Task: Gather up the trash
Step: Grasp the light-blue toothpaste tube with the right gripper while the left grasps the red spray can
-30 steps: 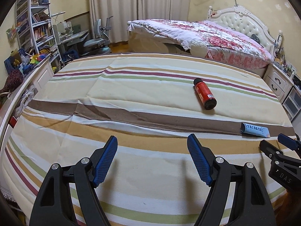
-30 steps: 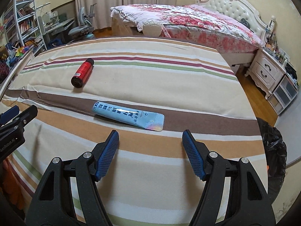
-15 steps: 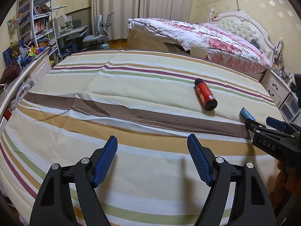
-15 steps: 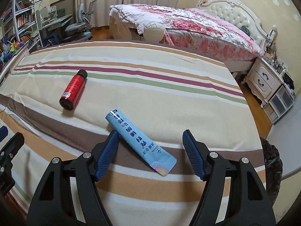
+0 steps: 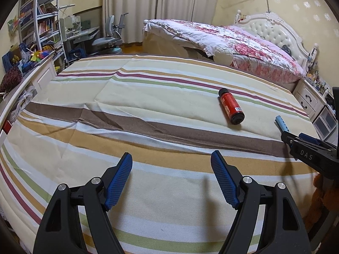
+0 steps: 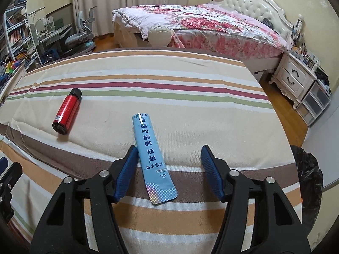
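A flat light-blue packet lies on the striped bedsheet, its near half between the open fingers of my right gripper, close to the left finger. Its far tip shows in the left wrist view. A red bottle with a black cap lies on its side to the left, also in the left wrist view. My left gripper is open and empty over the sheet's near part. The right gripper shows at the right edge of the left wrist view.
A black trash bag stands on the floor past the bed's right edge. A second bed with a floral quilt is behind. A white nightstand and drawers are at the right. A desk, chair and bookshelf are at the left.
My right gripper has moved forward and turned, so the blue packet now lies lengthwise between its fingers. The left gripper has shifted slightly; the bottle has not moved.
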